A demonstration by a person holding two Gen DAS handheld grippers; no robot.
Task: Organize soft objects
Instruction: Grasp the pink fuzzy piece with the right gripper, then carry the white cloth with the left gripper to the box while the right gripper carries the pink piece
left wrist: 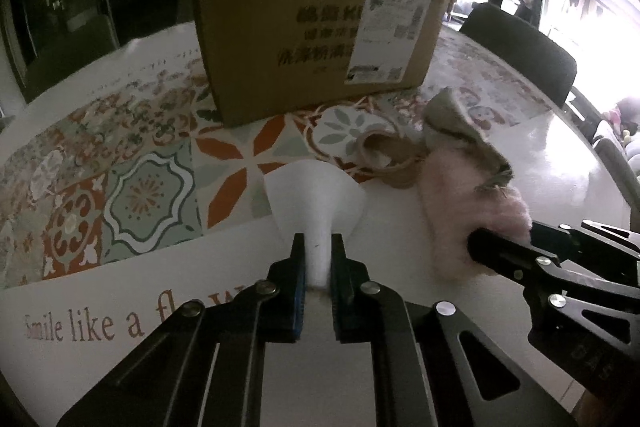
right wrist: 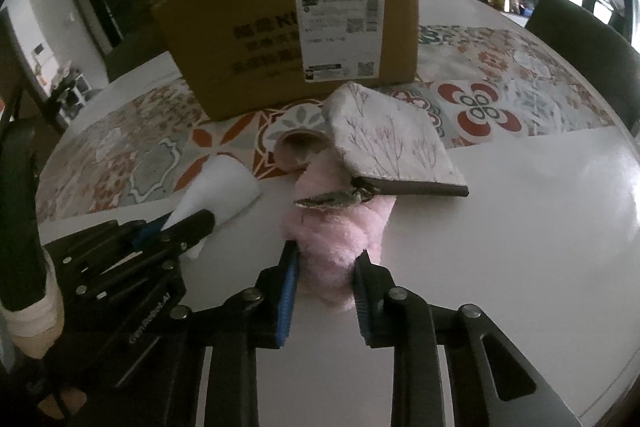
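My left gripper [left wrist: 319, 247] is shut on a white foam piece [left wrist: 316, 195], which fans out ahead of the fingers; it also shows in the right wrist view [right wrist: 218, 193]. My right gripper [right wrist: 326, 259] is shut on a pink fluffy object [right wrist: 336, 239], seen in the left wrist view too [left wrist: 460, 203]. A floral fabric pouch [right wrist: 390, 143] lies partly on the pink object's far end. A cardboard box [right wrist: 288, 43] stands behind on the patterned mat [left wrist: 132, 163].
A roll of tape [right wrist: 298, 147] lies between the box and the pouch. The table is round and white [right wrist: 540, 227], with dark chairs [left wrist: 524, 47] at its far right edge.
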